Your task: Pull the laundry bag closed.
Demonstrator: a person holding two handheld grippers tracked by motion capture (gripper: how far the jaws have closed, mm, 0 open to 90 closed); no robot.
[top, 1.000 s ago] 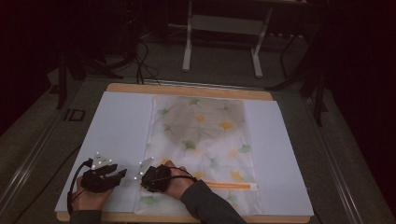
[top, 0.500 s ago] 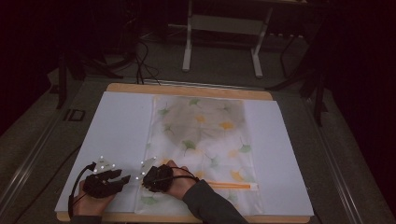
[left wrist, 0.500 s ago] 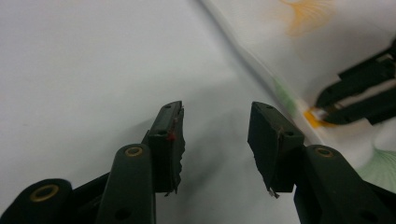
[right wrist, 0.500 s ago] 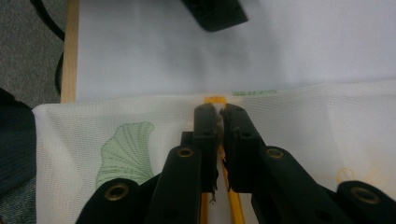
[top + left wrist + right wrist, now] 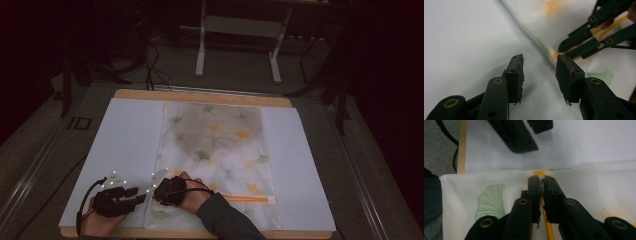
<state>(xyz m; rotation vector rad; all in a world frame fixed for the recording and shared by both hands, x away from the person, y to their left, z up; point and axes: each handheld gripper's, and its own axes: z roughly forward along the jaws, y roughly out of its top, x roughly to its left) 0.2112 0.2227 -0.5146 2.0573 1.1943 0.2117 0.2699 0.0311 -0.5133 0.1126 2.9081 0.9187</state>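
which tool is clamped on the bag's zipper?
The right tool: jaws pinched shut on the orange zipper of the mesh bag. The left tool stands open beside it.

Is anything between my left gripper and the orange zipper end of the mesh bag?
Nothing visible. The left gripper stands open over bare white sheet, its jaws having just been closing with nothing between them. The zipper end lies just ahead, already pinched by the right gripper on the mesh bag.

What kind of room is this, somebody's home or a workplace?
Probably a lab or recording workspace, not a home: a wooden table covered with a white sheet, a dark room, cables on the floor and a metal stand behind.
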